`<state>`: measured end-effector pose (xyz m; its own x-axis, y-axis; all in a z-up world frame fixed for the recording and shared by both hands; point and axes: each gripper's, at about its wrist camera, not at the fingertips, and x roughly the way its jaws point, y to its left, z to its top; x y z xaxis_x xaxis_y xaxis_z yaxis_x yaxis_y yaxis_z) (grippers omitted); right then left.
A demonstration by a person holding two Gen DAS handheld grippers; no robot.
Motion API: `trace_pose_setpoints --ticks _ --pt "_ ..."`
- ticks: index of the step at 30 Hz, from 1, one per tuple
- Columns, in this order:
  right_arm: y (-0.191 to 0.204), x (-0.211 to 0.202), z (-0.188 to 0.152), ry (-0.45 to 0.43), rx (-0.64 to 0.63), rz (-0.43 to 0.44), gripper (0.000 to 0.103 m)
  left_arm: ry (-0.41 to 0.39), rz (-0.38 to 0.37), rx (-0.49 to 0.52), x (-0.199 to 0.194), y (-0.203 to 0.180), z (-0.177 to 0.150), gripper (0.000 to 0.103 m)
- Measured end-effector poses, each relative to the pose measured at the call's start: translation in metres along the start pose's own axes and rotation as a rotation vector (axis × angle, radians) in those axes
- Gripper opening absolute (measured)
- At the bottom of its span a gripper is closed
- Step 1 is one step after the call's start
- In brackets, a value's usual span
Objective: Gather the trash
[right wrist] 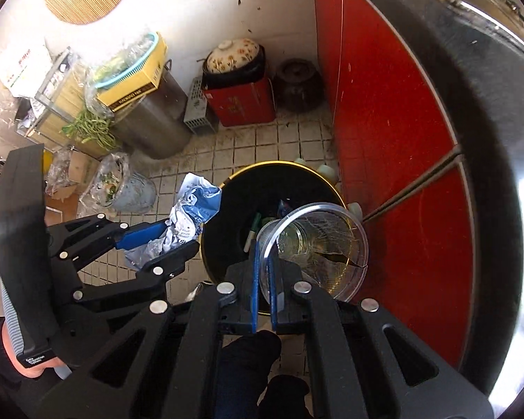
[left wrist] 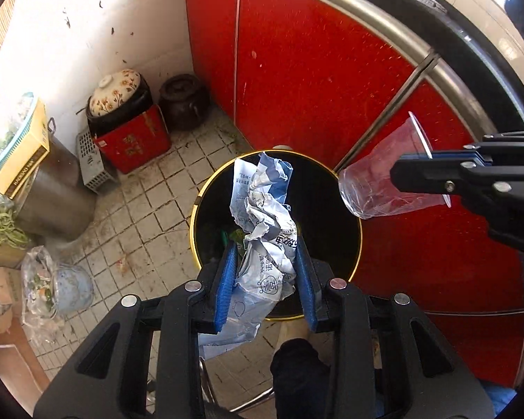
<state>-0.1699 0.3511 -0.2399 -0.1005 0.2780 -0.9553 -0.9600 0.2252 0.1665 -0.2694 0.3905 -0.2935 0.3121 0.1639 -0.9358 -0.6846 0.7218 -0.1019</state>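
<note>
A round black trash bin with a gold rim (left wrist: 206,188) (right wrist: 227,181) stands on the tiled floor with some rubbish inside. My left gripper (left wrist: 267,265) (right wrist: 173,235) is shut on a crumpled white and blue paper wrapper (left wrist: 265,216) (right wrist: 188,216), held over the bin's left edge. My right gripper (right wrist: 264,272) (left wrist: 398,171) is shut on the rim of a cracked clear plastic cup (right wrist: 318,241) (left wrist: 377,181), held on its side above the bin's right part.
Red cabinet doors (left wrist: 314,70) under a steel counter edge stand right of the bin. A red box (left wrist: 136,139) with a flowered pot, a dark jar (left wrist: 183,101), a steel pot (left wrist: 56,192) and a bagged bucket (left wrist: 63,286) crowd the left corner.
</note>
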Motion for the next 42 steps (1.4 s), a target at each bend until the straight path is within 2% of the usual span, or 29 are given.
trace_pose_setpoints --ticks 3,5,6,7,8,9,10,15,20,23,27,30,34,38,39,42 --pt "-0.007 0.014 0.002 0.027 0.013 -0.006 0.006 0.014 -0.053 -0.035 0.018 0.008 0.000 0.035" --pt "-0.011 0.027 0.006 0.059 0.015 -0.022 0.008 0.029 -0.068 -0.041 0.029 0.011 -0.003 0.045" --pt "-0.013 0.031 0.006 0.066 0.017 -0.028 0.020 0.037 -0.073 -0.039 0.034 0.012 -0.004 0.051" --pt "-0.016 0.033 0.007 0.066 0.027 -0.028 0.050 0.038 -0.069 -0.037 0.037 0.012 -0.006 0.066" --pt "-0.017 0.034 0.009 0.052 0.033 -0.035 0.067 0.027 -0.061 -0.036 0.038 0.013 -0.007 0.073" --pt "-0.019 0.033 0.010 0.030 0.038 -0.035 0.080 0.022 -0.059 -0.036 0.039 0.012 -0.008 0.075" --pt "-0.019 0.034 0.012 0.033 0.042 -0.026 0.079 0.024 -0.058 -0.038 0.040 0.012 -0.009 0.079" --pt "-0.018 0.031 0.013 0.036 0.036 -0.013 0.079 0.022 -0.063 -0.054 0.038 0.015 -0.009 0.084" --pt "-0.014 0.000 0.010 0.010 0.052 0.012 0.079 0.003 -0.064 -0.054 0.019 0.015 -0.004 0.086" --pt "-0.014 -0.044 0.005 -0.024 0.065 0.057 0.081 -0.030 -0.064 -0.025 -0.015 0.009 0.003 0.087" --pt "-0.024 -0.140 -0.018 -0.155 0.102 0.069 0.090 -0.069 -0.029 0.046 -0.069 -0.011 0.018 0.093" --pt "-0.040 -0.212 -0.049 -0.267 0.126 -0.009 0.095 -0.083 -0.046 0.135 -0.108 -0.047 0.036 0.095" --pt "-0.078 -0.290 -0.110 -0.379 0.254 -0.147 0.096 -0.162 -0.120 0.273 -0.150 -0.117 0.056 0.096" --pt "-0.120 -0.349 -0.191 -0.456 0.460 -0.345 0.096 -0.212 -0.209 0.425 -0.167 -0.207 0.070 0.096" --pt "-0.130 -0.363 -0.217 -0.472 0.535 -0.419 0.096 -0.214 -0.238 0.470 -0.169 -0.233 0.072 0.096" --pt "-0.152 -0.392 -0.275 -0.486 0.720 -0.541 0.096 -0.185 -0.307 0.604 -0.175 -0.303 0.072 0.096"
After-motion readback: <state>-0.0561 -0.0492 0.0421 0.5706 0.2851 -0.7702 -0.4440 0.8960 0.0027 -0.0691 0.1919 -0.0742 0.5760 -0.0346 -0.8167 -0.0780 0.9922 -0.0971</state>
